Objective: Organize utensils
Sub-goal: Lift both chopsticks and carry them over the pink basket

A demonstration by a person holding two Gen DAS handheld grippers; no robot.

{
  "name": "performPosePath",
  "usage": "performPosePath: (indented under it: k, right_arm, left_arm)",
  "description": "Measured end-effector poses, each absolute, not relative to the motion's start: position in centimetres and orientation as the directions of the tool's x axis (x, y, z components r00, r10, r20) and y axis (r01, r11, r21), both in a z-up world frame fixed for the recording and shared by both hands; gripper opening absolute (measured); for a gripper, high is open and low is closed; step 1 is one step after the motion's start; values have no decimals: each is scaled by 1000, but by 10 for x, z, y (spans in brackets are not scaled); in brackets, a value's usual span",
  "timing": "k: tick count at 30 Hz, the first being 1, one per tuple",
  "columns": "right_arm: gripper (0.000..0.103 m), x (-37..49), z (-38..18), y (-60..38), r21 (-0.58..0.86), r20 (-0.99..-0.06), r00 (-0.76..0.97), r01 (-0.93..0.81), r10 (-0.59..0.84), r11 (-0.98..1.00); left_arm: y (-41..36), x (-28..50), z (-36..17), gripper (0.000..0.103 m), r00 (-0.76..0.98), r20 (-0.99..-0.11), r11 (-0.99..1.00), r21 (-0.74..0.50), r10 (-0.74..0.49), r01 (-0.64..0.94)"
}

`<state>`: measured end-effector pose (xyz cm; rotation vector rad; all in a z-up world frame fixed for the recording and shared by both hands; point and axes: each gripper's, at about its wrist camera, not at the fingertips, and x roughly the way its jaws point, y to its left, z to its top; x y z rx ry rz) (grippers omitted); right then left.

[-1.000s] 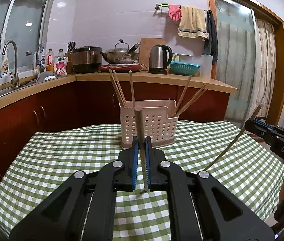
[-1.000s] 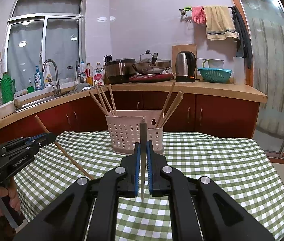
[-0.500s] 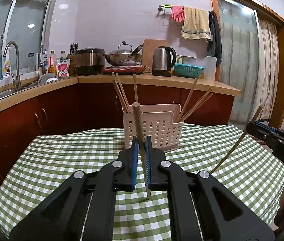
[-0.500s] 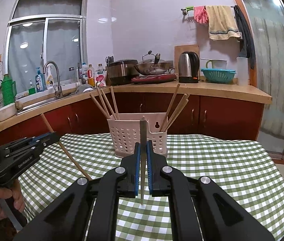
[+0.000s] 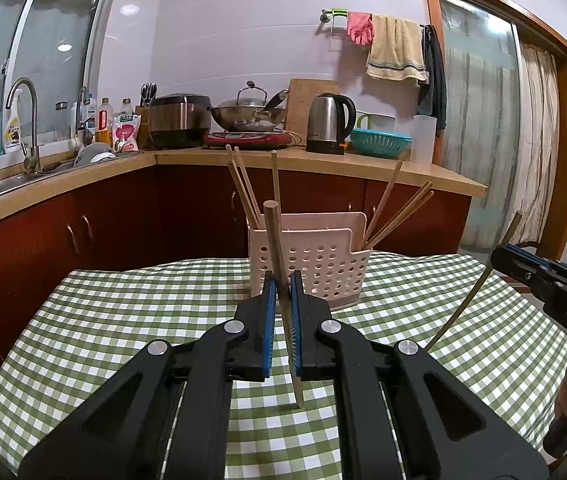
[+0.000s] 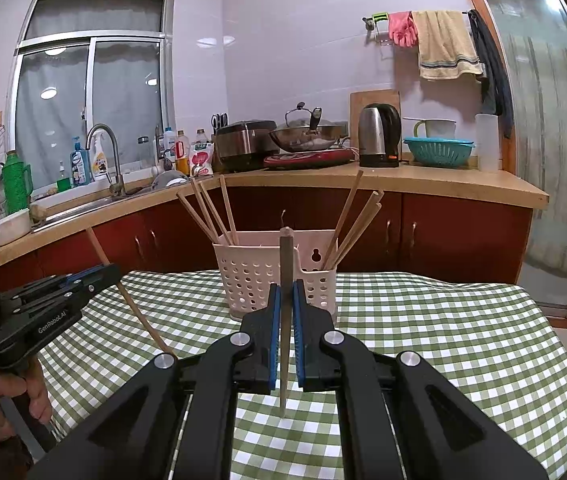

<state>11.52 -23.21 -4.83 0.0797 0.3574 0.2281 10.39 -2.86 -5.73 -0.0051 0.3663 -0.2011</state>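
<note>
Left wrist view: the rack [image 5: 315,264] looks a little nearer than a second ago, so both hands seem to be closing on it, delivery not yet begun. The left gripper [image 5: 282,300] is pressed together on a round wooden chopstick [image 5: 279,264], held nearly upright, tip just above the cloth [image 5: 123,320].

Right wrist view: likewise a slight approach. The right gripper [image 6: 286,300] pinches a second chopstick [image 6: 285,280], darker here, upright before the rack [image 6: 251,276], which already holds sticks at both ends.
</note>
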Motion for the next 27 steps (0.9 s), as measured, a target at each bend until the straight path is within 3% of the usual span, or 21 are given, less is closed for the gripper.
performPosePath:
  k: [16, 27]
  right_arm:
    - [7, 126, -43, -229, 122, -322, 914, -217, 246, 968]
    - [7, 134, -6, -228, 103, -220, 942, -238, 255, 966]
  left_arm:
    - [-25, 111, -44, 7, 917, -334, 976, -64, -218, 208]
    - [-38, 124, 3, 7, 940, -218, 965, -57, -261, 255]
